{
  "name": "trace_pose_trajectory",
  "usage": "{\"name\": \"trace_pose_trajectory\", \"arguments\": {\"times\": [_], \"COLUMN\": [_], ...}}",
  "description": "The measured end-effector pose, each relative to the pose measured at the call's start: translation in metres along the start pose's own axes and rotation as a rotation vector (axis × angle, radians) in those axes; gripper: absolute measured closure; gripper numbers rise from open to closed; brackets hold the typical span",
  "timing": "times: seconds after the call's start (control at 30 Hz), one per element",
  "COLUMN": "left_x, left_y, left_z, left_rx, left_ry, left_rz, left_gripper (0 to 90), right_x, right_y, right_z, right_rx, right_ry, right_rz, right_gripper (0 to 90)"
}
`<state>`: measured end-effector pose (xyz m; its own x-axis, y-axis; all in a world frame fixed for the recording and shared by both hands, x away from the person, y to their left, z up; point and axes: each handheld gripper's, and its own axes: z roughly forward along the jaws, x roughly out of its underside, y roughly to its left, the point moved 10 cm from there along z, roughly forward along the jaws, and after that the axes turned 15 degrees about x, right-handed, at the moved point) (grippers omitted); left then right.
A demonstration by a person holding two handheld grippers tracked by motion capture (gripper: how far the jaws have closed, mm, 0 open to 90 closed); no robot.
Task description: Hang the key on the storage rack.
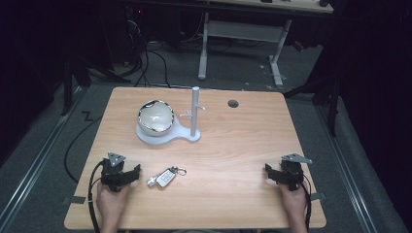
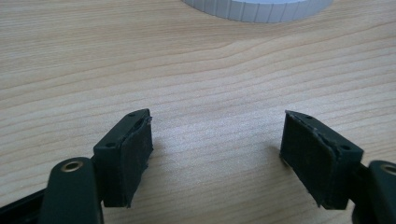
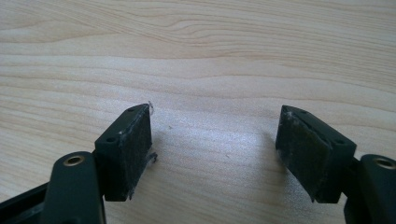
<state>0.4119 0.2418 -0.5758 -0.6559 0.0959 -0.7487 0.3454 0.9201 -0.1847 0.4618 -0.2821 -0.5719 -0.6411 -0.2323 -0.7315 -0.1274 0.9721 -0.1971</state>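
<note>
So the car key fob is lying near the desk's front edge, just beside the left tongs, long axis slanted. Both tongs, right included, are spread wide and empty.

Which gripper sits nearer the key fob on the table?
The left gripper: the key fob lies just off its tips, while the right gripper rests far across the table, near its other edge.

Key fob lies flat (ring attached) near front edge.
</note>
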Motion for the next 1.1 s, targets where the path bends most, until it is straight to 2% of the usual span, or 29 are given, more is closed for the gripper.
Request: {"name": "trace_pose_trajectory", "arguments": {"times": [0.43,0.73,0.83,1.1], "left_x": [0.0004,0.0002,0.0011,0.0012], "left_y": [-0.0011,-0.0016,-0.0020,-0.0014], "left_z": [0.0004,0.0007,0.0006,0.0000], "left_rx": [0.008,0.004,-0.016,-0.013], "left_ry": [0.006,0.006,0.007,0.006], "left_rz": [0.007,0.005,-0.011,-0.008], "left_gripper": [23.5,23.4,20.7,21.2], "right_x": [-0.0001,-0.0002,-0.0002,-0.0002], "right_y": [-0.0001,-0.0001,-0.0001,-0.0002], "right_z": [0.0001,0.0002,0.0002,0.0002], "right_rx": [0.003,0.004,0.004,0.005], "right_ry": [0.002,0.002,0.003,0.003], "right_rz": [0.004,0.005,0.005,0.005], "right_gripper": [27.2,27.2,27.2,27.2]}}
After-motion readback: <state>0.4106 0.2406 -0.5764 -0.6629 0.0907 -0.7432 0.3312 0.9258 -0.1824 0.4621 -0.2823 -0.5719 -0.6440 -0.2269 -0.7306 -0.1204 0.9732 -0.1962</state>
